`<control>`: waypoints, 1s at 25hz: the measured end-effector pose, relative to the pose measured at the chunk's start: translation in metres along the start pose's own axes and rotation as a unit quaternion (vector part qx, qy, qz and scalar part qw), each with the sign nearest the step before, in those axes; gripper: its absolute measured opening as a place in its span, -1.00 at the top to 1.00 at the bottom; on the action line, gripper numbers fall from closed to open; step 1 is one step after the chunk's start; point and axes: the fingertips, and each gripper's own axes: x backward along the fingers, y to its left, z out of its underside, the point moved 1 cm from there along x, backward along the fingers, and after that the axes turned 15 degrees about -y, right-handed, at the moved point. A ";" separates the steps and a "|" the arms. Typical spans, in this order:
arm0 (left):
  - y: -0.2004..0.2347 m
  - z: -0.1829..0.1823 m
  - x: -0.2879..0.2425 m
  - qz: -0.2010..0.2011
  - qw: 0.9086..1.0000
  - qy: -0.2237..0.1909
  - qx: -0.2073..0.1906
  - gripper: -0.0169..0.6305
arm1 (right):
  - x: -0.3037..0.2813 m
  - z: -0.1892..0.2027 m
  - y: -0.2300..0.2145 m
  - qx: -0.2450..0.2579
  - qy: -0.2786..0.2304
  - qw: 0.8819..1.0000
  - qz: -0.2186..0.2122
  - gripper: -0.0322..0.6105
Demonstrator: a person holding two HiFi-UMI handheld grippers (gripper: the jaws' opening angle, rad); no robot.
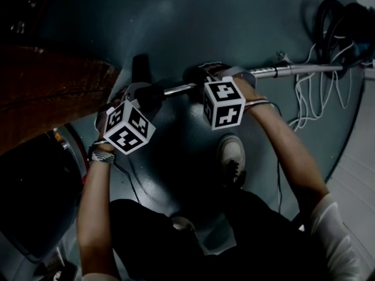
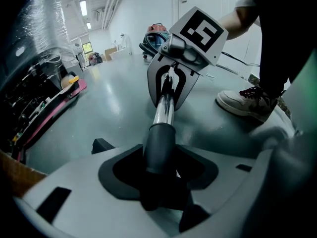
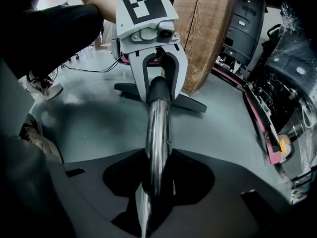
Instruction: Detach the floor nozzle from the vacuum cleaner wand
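Note:
The chrome wand (image 1: pixel 293 70) lies nearly level above the floor, running left into a dark grey neck (image 2: pixel 159 143) that joins the black floor nozzle (image 1: pixel 140 69). My left gripper (image 1: pixel 143 97) is shut on that neck; in the left gripper view the neck sits between its jaws (image 2: pixel 158 182). My right gripper (image 1: pixel 215 76) is shut on the chrome wand (image 3: pixel 158 133) just to the right, with the tube lying in its jaw notch (image 3: pixel 156 182). Each gripper faces the other along the tube. The black floor nozzle (image 3: pixel 193 103) rests on the floor behind the left gripper.
A large wooden spool (image 3: pixel 205 29) stands close behind the nozzle. The person's shoe (image 1: pixel 233 157) is on the floor below the wand. White cables (image 1: pixel 310 92) and a black hose (image 1: pixel 343 22) lie at the wand's far end. A pink-edged machine (image 2: pixel 54 103) stands along one side.

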 end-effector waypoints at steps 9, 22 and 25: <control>-0.014 -0.001 0.002 0.039 0.999 0.019 0.016 0.36 | 0.003 -0.001 0.011 0.003 0.004 1.000 -0.011 0.43; -0.018 -0.002 0.004 0.061 0.996 0.007 0.067 0.36 | 0.007 -0.003 0.014 0.034 0.020 0.999 0.002 0.43; -0.019 -0.007 0.008 0.066 0.995 0.005 0.069 0.36 | 0.009 -0.003 0.016 0.043 0.021 0.999 0.005 0.43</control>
